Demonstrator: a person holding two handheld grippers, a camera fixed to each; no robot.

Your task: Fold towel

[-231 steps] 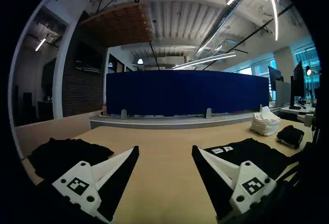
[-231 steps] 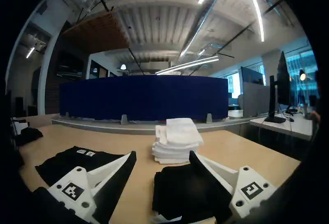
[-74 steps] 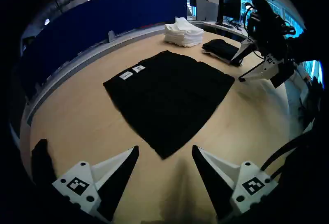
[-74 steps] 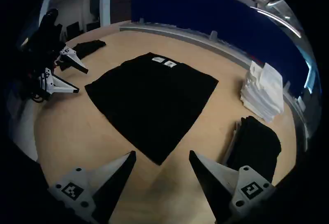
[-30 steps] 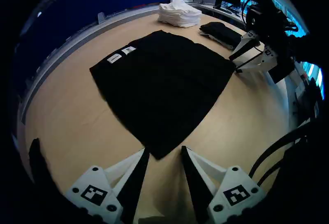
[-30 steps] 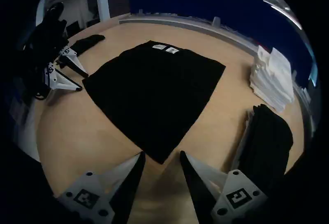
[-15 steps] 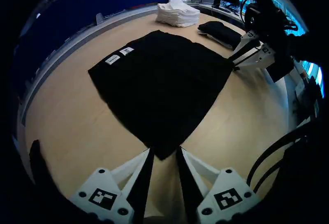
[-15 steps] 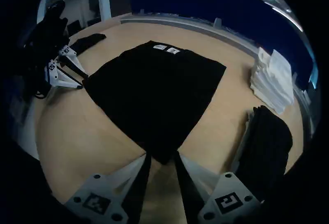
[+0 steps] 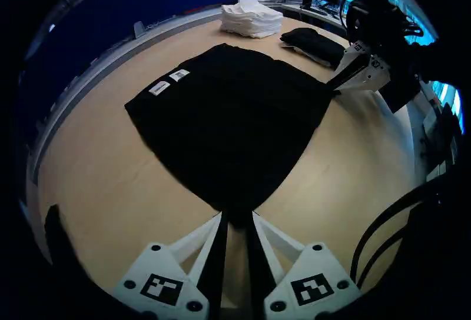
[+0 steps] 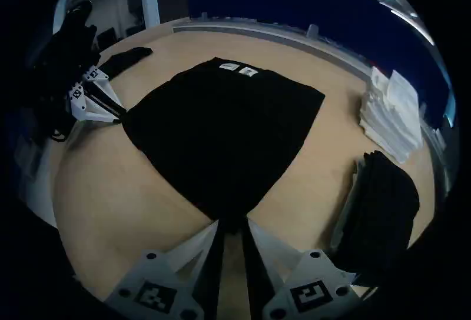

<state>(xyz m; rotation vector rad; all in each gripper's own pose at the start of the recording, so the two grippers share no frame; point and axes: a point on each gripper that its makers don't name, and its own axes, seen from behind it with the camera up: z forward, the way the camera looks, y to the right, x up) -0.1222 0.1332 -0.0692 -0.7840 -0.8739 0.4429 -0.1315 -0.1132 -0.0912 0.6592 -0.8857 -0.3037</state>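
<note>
Towel (image 9: 235, 114) spread on the table (image 9: 106, 190) — are both corners held?
— Yes: left gripper (image 9: 235, 226) and right gripper (image 10: 232, 226) each pinch a near corner. They should lift together, level, toward the far edge.

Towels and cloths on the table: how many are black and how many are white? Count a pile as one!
Spread black towel: 1
Folded black cloth pile: 1
Loose black cloth: 1
White towel stack: 1
Total: 4 (3 black, 1 white)
</note>
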